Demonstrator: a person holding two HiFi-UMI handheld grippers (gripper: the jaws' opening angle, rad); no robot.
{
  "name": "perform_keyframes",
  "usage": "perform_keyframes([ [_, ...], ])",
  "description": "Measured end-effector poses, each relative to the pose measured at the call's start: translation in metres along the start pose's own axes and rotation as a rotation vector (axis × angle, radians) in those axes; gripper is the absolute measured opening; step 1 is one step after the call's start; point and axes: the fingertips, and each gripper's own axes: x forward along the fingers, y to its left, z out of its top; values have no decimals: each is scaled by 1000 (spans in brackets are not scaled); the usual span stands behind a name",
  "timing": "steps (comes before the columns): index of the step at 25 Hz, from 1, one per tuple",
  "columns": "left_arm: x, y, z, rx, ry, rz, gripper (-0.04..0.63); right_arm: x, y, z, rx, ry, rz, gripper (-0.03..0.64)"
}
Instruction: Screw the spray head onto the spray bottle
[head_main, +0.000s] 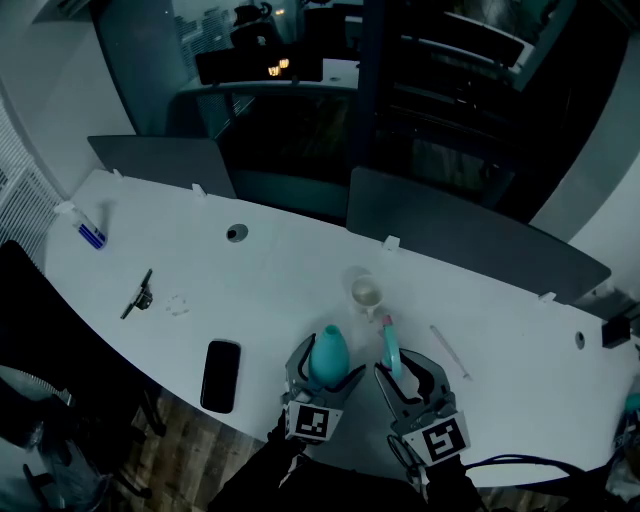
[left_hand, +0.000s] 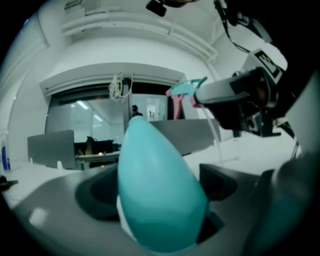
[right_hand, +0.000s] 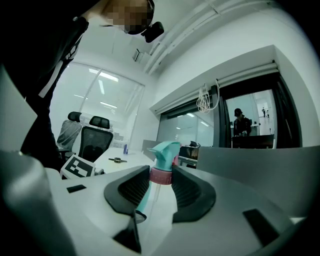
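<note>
The left gripper (head_main: 326, 372) is clenched round the body of the teal spray bottle (head_main: 329, 352), whose narrow end points toward 12 o'clock in the head view. At its 3 o'clock, just beside it, the right gripper (head_main: 401, 368) grasps the spray head (right_hand: 162, 160) by its pink collar, with the dip tube hanging below. Both are held at the 6 o'clock edge of the white surface (head_main: 280, 270). A cup (head_main: 366, 293) stands at 12 o'clock from the spray head and a black phone (head_main: 221, 375) lies at the left gripper's 9 o'clock.

No text, label, brand or number is legible in any view.
</note>
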Motion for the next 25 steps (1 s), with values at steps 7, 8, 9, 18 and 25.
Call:
perform_keyframes([
  [7,-1,-16,-19,-195,69,-46,486,-2,2,-1,-2,11,12,137],
  [8,-1,-17,-19,-201,71,-47,486,-2,1,-1,-2,11,12,137],
  [9,-1,-17,-19,-202,70,-48,485,-2,1,-1,0,10,11,137],
  [18,-7,-19,-24,-209,110,-39,492,-4,0,-4,7,8,17,137],
  [25,-10,-29,-29,-182,153,-87,494,-4,-4,-3,-4,-12,17,137],
])
